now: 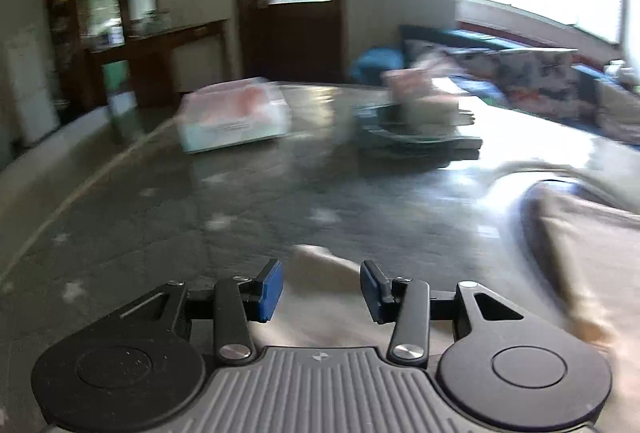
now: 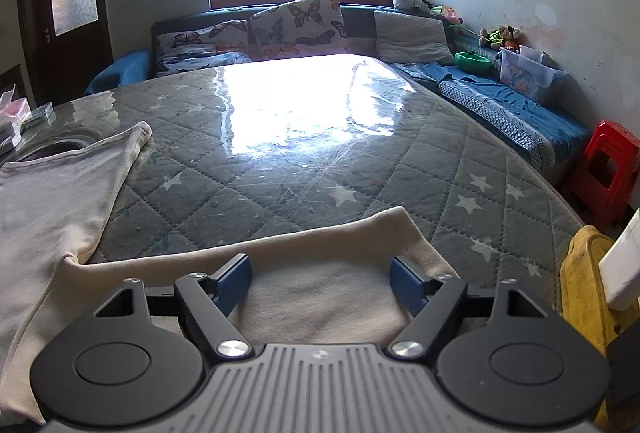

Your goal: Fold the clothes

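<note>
the cream garment [image 2: 320, 273] lies spread on the grey star-quilted table cover under clear plastic [image 2: 360, 161], one sleeve running right across the near edge and the body with its neckline off to the left. the right gripper [image 2: 320, 283] hovers over that sleeve with its blue pads [image 2: 234, 283] wide apart and nothing between them. in the blurred left wrist view the left gripper [image 1: 322, 291] also has its jaws apart above a fold of the same cloth, with a pale box [image 1: 234, 121] and a stack of dark books [image 1: 420, 137] farther back on the table.
</note>
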